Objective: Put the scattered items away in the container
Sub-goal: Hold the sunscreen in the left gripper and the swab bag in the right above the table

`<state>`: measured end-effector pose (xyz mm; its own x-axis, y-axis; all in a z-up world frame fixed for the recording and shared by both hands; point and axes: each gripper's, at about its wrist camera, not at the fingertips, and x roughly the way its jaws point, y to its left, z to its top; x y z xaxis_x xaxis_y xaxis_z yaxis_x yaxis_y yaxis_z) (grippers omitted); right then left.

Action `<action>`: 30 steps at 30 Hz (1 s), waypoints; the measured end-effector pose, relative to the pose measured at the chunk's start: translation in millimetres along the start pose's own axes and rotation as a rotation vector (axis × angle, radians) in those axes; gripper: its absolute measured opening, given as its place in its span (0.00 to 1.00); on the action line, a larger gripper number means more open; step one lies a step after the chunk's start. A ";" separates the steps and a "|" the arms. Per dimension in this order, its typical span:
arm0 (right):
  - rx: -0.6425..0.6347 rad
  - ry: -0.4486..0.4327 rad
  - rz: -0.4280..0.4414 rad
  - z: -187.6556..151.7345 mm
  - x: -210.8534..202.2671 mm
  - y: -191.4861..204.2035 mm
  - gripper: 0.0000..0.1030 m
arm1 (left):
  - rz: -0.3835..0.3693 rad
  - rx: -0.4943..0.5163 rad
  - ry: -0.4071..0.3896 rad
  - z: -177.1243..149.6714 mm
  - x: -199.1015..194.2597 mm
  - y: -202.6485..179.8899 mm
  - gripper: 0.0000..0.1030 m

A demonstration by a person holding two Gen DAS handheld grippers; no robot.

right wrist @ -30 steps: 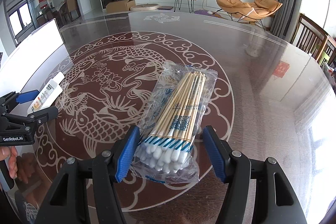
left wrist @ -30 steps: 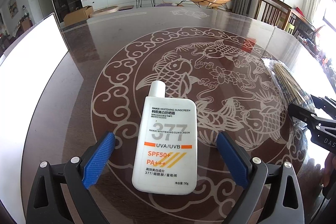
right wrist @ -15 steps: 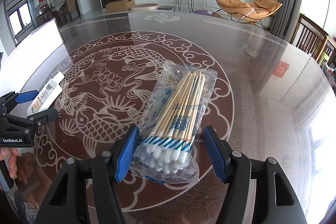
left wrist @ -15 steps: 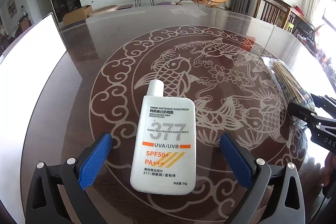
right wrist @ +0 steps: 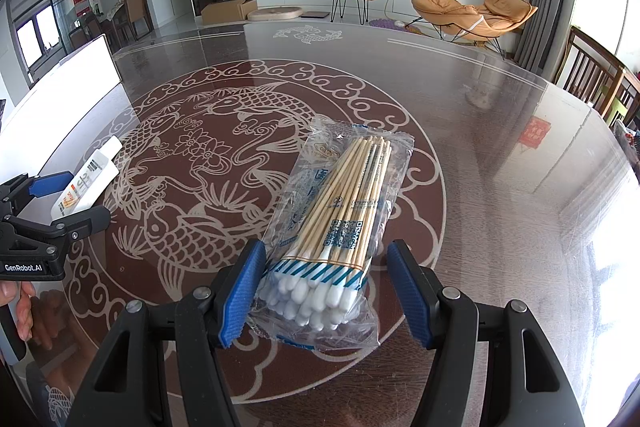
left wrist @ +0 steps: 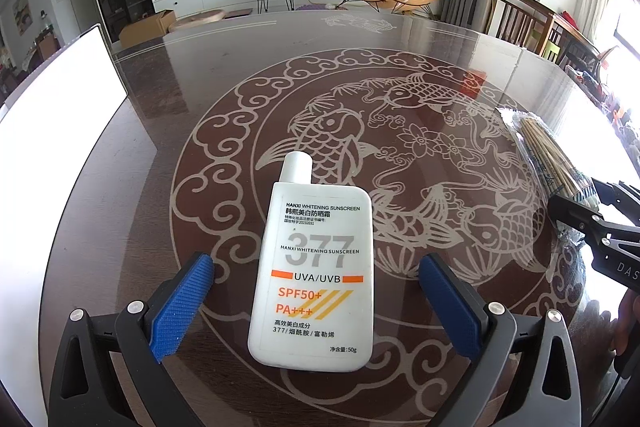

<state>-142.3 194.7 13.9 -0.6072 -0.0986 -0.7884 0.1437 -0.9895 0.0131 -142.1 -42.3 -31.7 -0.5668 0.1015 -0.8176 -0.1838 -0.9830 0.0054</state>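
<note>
A white sunscreen bottle (left wrist: pixel 316 227) lies flat on the dark glass table (left wrist: pixel 200 67), cap pointing away. My left gripper (left wrist: pixel 315 259) stands open around its lower half, with a gap at each blue pad. A clear pack of cotton swabs (right wrist: pixel 352 195) lies between the fingers of my right gripper (right wrist: pixel 326 247), which is open; its left pad is against the wrapper and its right pad stands apart. In the right wrist view the left gripper (right wrist: pixel 86 198) and the bottle (right wrist: pixel 96 167) show at the left edge. The white container (left wrist: pixel 60 99) stands far left.
The table (right wrist: pixel 500 147) carries an etched fish medallion. The container's white wall (right wrist: pixel 72 75) is washed out by light. Wooden chairs (left wrist: pixel 520 23) line the far right rim. A hand (right wrist: pixel 20 307) holds the left gripper's handle. The right gripper (left wrist: pixel 576 193) and swab pack (left wrist: pixel 548 147) show at the right edge.
The left gripper's jaws have spread a little wider around the sunscreen bottle. The right gripper and the swab pack have not moved.
</note>
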 end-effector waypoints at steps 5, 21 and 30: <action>0.000 0.000 0.000 0.2 0.1 0.3 0.62 | 0.000 0.000 0.000 0.0 0.1 0.0 1.00; 0.001 0.000 0.003 -1.3 -0.7 -2.8 0.63 | -0.004 0.004 0.008 -3.6 1.4 -0.8 1.00; 0.023 -0.015 0.061 -17.8 -18.2 -6.8 0.44 | -0.017 0.019 0.005 -12.3 -14.8 6.2 0.49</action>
<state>-118.4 205.1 17.2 -0.6097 -0.1607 -0.7762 0.1632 -0.9837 0.0755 -125.0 -51.7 -26.6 -0.5592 0.1171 -0.8208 -0.2082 -0.9781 0.0023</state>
